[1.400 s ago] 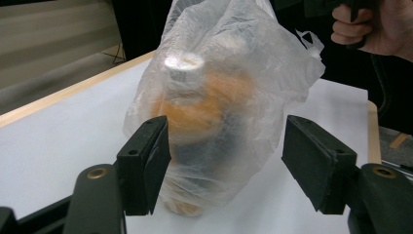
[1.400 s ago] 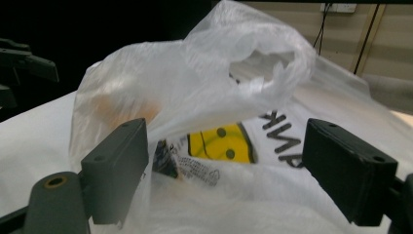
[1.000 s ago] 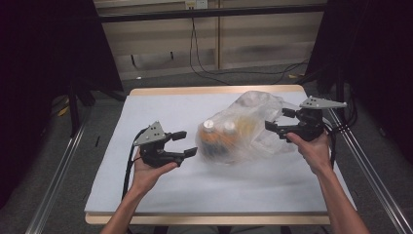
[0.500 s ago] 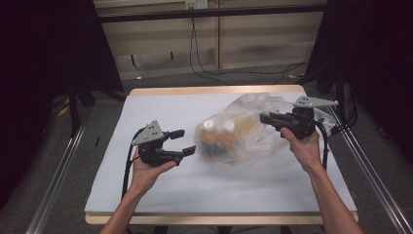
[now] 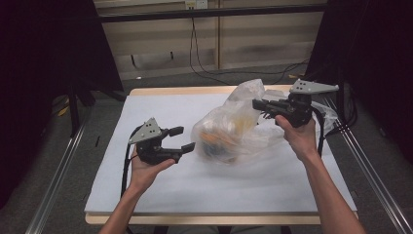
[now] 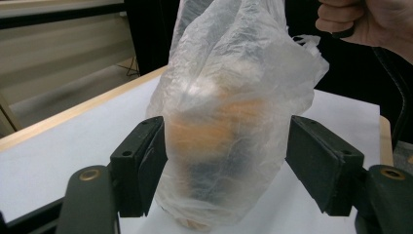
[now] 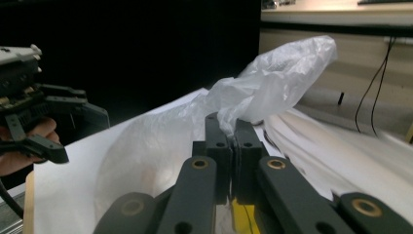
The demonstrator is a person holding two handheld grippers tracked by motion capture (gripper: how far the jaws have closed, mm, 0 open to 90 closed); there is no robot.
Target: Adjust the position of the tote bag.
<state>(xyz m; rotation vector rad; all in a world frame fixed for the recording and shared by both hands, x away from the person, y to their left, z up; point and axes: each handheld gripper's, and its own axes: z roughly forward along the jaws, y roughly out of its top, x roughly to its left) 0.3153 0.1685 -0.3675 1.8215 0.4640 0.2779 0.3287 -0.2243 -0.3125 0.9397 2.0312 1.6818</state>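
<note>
Clear plastic bag (image 5: 234, 131), mid-table on the white sheet (image 5: 146, 112), contents only an orange and dark blur through the film. My right gripper (image 5: 260, 105) is raised at its far right side, jaws pressed together pinching the bag's upper edge. My left gripper (image 5: 182, 139) sits low beside the bag, jaws spread wide, touching nothing.

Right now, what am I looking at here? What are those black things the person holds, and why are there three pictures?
No robot: a person holds a hand-operated gripping tool in each hand. One picture comes from a camera above the table; the other two come from cameras riding on each tool. On the table's white cover lies a clear plastic bag with orange and dark items inside, too blurred to name. The right tool is shut, pinching the bag's top. The left tool is open, its jaws on either side of the bag, not gripping.
</note>
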